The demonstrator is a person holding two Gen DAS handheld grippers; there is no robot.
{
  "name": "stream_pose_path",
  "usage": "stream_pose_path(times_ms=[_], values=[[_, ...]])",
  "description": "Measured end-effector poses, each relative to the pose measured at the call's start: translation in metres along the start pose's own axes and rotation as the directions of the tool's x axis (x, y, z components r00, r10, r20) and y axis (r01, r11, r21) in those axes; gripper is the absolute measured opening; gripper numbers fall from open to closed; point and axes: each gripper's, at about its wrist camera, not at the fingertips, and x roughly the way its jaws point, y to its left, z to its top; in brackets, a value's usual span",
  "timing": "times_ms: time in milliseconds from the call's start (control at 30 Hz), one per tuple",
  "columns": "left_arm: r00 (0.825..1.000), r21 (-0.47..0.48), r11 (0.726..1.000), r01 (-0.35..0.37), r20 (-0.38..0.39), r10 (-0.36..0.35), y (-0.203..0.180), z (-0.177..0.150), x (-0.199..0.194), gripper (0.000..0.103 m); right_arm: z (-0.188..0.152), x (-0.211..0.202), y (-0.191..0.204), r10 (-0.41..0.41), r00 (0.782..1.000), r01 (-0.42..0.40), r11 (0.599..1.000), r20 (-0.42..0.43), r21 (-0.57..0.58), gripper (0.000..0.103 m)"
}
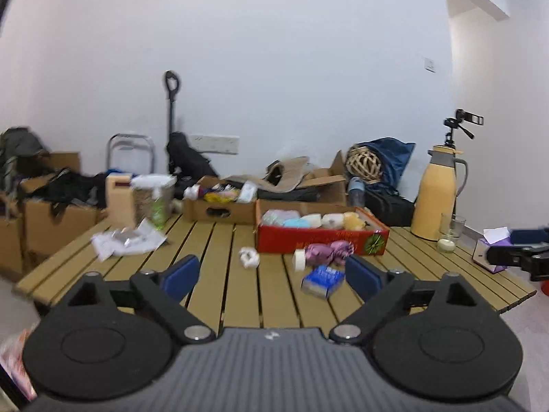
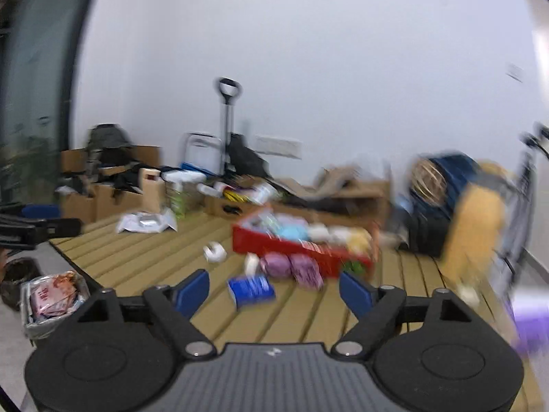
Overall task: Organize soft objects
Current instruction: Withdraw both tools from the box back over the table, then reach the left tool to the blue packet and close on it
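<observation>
**Both grippers wide and empty over a slatted table of soft things**

The table (image 1: 219, 240) is made of long yellow-tan wooden slats with dark gaps between them. A shallow red cardboard box (image 1: 322, 240) sits toward its far middle, packed with soft pastel lumps (image 1: 302, 220): pale blue, white and yellow sponge-like shapes. Just in front of the box lies a crumpled purple fabric bundle (image 1: 329, 252), with a white tape roll (image 1: 299, 260) standing on edge beside it. Nearer the camera sits a small blue-and-white packet (image 1: 322, 279), boxy and slightly squashed. A small white crumpled wad (image 1: 249, 257) lies alone on the slats to the left. A smooth yellow thermos jug (image 1: 435, 199) stands upright at the right end, and loose white wrappers (image 1: 127, 240) lie at the far left.

The left gripper (image 1: 272, 273) has its blue-padded jaws spread wide with nothing between them, touching nothing. The right gripper (image 2: 274, 292) is likewise spread wide and empty; its view is blurred.

Bare slats stretch between the near table edge and the packet. The left half of the table is mostly open, while the right end is crowded by the jug and glasses (image 1: 453, 230).
</observation>
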Motion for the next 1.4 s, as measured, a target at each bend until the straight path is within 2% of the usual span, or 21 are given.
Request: stream_pose_path(times_ms=[67, 133, 200, 300, 367, 467, 567, 733, 800, 967, 1067, 1133, 1233, 1267, 1333, 1400], values=[[1.000, 0.012, 1.000, 0.013, -0.022, -0.013, -0.002, -0.007, -0.007, 0.096, -0.020, -0.023, 0.011, -0.042, 0.998, 0.040, 0.997, 0.035, 0.066, 0.090], [0.999, 0.035, 0.999, 0.027, -0.024, -0.026, -0.002, -0.006, -0.007, 0.096, -0.034, -0.035, 0.016, -0.008, 0.999, 0.002, 0.990, 0.042, 0.144, 0.090], [1.000, 0.024, 0.999, 0.024, -0.010, -0.023, -0.002, -0.006, -0.007, 0.098, -0.038, -0.037, 0.025, 0.022, 1.000, -0.023, 0.993, 0.016, 0.112, 0.090], [0.999, 0.000, 1.000, 0.027, -0.033, -0.027, -0.001, -0.012, 0.000, 0.098, -0.040, -0.031, 0.031, -0.005, 1.000, 0.004, 0.996, 0.009, 0.093, 0.090], [0.998, 0.004, 1.000, 0.029, -0.059, -0.028, -0.001, -0.017, 0.011, 0.098, -0.043, -0.022, 0.030, 0.004, 1.000, -0.004, 0.994, -0.001, 0.113, 0.089], [0.992, -0.039, 0.998, 0.051, -0.112, -0.055, 0.003, -0.022, 0.035, 0.098, -0.047, -0.001, 0.025, 0.002, 1.000, 0.000, 0.991, -0.015, 0.134, 0.088], [0.989, -0.091, 0.995, 0.027, -0.145, -0.040, 0.006, -0.026, 0.066, 0.097, -0.053, 0.023, 0.019, 0.006, 0.998, 0.003, 0.987, -0.055, 0.163, 0.087], [0.979, -0.076, 0.997, 0.017, -0.202, -0.032, 0.007, -0.036, 0.117, 0.097, -0.060, 0.077, 0.015, 0.034, 0.990, -0.010, 0.985, -0.139, 0.171, 0.087], [0.969, -0.084, 0.996, 0.023, -0.245, -0.043, 0.008, -0.039, 0.141, 0.093, -0.061, 0.103, 0.015, 0.059, 0.985, -0.030, 0.984, -0.162, 0.175, 0.087], [0.952, -0.133, 0.988, 0.076, -0.286, -0.111, -0.002, -0.040, 0.202, 0.059, -0.050, 0.174, 0.002, 0.088, 0.977, -0.055, 0.984, -0.195, 0.169, 0.076], [0.922, -0.192, 0.972, 0.138, -0.333, -0.197, -0.014, -0.041, 0.248, 0.045, -0.036, 0.221, -0.015, 0.125, 0.972, -0.082, 0.974, -0.201, 0.209, 0.072], [0.904, -0.248, 0.956, 0.156, -0.355, -0.239, -0.017, -0.042, 0.274, 0.040, -0.029, 0.250, -0.024, 0.161, 0.967, -0.110, 0.964, -0.198, 0.243, 0.066], [0.889, -0.344, 0.925, 0.163, -0.355, -0.288, -0.014, -0.047, 0.304, 0.037, -0.028, 0.298, -0.033, 0.207, 0.956, -0.140, 0.944, -0.206, 0.298, 0.055], [0.887, -0.360, 0.918, 0.164, -0.354, -0.297, -0.012, -0.048, 0.309, 0.034, -0.030, 0.311, -0.033, 0.212, 0.954, -0.140, 0.940, -0.211, 0.311, 0.047], [0.894, -0.367, 0.920, 0.139, -0.353, -0.276, -0.006, -0.051, 0.314, 0.031, -0.037, 0.330, -0.033, 0.243, 0.941, -0.153, 0.926, -0.234, 0.346, 0.033], [0.904, -0.378, 0.918, 0.123, -0.339, -0.261, 0.001, -0.050, 0.316, 0.026, -0.041, 0.329, -0.036, 0.309, 0.918, -0.196, 0.899, -0.248, 0.392, 0.032]])
